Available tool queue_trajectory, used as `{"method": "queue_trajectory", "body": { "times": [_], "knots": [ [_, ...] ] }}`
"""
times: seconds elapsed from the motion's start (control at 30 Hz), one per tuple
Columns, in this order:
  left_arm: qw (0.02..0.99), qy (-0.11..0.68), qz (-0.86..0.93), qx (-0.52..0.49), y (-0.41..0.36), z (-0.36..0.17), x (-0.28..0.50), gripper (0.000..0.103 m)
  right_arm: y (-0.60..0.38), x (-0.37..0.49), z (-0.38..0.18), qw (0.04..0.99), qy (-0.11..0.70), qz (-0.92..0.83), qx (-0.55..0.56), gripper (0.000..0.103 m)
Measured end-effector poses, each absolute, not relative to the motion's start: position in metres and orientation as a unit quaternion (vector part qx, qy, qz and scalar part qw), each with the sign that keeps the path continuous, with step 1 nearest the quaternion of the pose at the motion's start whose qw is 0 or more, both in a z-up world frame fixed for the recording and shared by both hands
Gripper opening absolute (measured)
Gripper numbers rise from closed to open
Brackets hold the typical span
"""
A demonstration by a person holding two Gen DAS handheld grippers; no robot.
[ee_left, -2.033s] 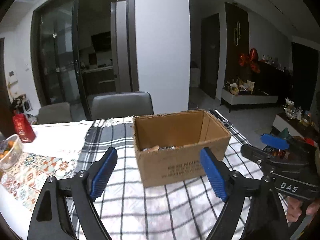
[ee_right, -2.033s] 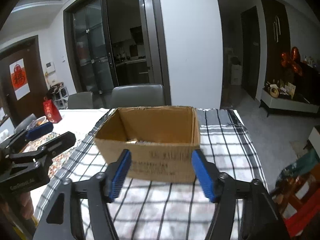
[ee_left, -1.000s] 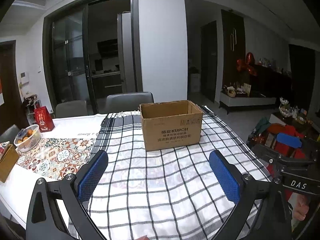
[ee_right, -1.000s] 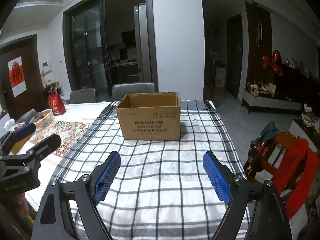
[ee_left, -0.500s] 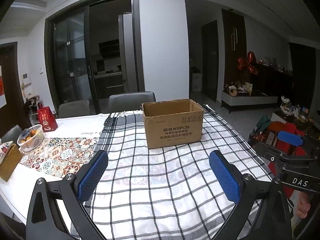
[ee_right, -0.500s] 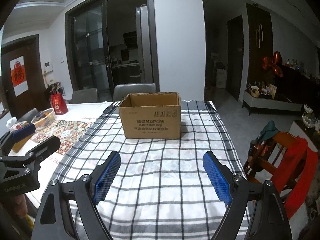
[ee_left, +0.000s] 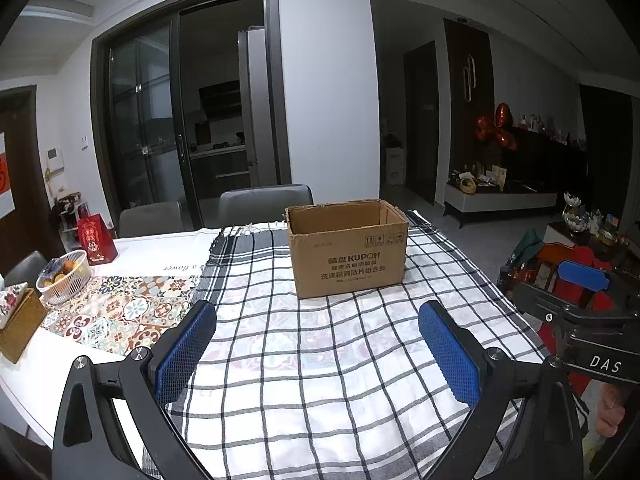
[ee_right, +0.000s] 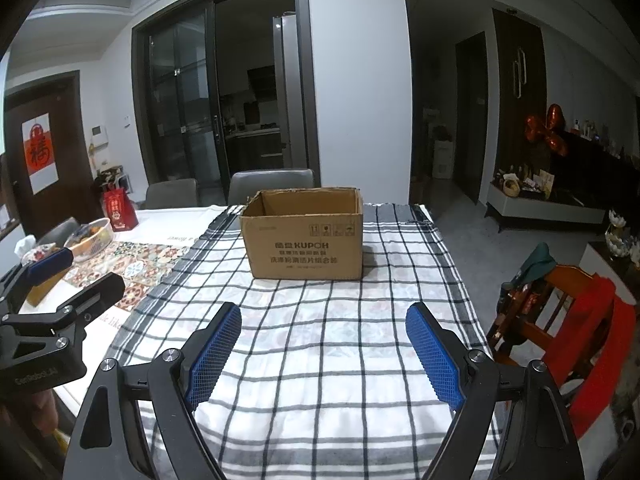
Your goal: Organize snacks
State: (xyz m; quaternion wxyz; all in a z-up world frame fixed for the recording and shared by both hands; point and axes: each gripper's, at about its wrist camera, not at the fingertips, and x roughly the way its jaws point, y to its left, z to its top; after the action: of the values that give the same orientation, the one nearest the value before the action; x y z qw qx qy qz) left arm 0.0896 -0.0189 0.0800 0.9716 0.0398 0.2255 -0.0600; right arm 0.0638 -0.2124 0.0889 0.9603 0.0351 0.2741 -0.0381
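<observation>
Right wrist: box (ee_right: 306, 250) beyond spread fingers (ee_right: 214, 354).

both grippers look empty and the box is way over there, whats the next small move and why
Probably hold both back: the left gripper and right gripper are open and empty, no loose snacks show on the checked cloth, and the cardboard box hides its contents.
</observation>
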Motion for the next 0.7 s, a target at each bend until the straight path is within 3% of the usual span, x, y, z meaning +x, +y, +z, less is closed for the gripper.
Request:
{"method": "queue_trajectory", "body": {
  "times": [0.7],
  "knots": [
    [0.971, 0.229, -0.058, 0.041, -0.018, 0.0784, 0.0902, 0.103, -0.2148, 0.0659, 0.0864, 0.959, 0.278, -0.041, 0.036, 0.085]
  ]
}}
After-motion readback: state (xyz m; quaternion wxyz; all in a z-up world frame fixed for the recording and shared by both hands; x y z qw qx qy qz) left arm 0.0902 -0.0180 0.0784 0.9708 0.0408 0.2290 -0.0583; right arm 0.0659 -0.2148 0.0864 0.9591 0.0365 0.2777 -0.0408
